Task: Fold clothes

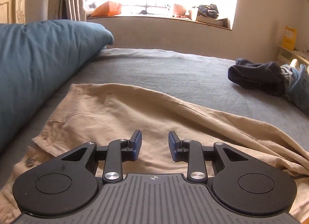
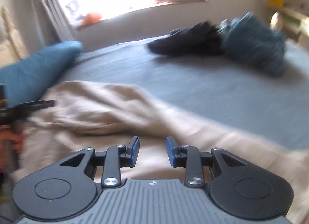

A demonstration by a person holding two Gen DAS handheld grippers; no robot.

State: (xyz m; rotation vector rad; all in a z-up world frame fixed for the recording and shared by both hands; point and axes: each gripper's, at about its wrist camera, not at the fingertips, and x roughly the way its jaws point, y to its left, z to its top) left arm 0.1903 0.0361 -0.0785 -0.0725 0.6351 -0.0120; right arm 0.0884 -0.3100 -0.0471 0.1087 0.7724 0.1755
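Observation:
A beige pair of trousers (image 1: 119, 112) lies spread on the grey bed, its waistband button (image 1: 29, 160) at the near left. My left gripper (image 1: 155, 146) is open and empty, low over the beige cloth. In the right wrist view, which is motion-blurred, my right gripper (image 2: 152, 151) is open and empty above the same beige trousers (image 2: 100, 108). The left gripper (image 2: 29, 106) shows at that view's left edge, held by a hand.
A blue pillow (image 1: 38, 60) lies at the left. A pile of dark and blue clothes (image 1: 270, 77) sits at the bed's right, also in the right wrist view (image 2: 222, 40). The grey bedsheet (image 1: 173, 69) stretches toward a cluttered window sill (image 1: 158, 16).

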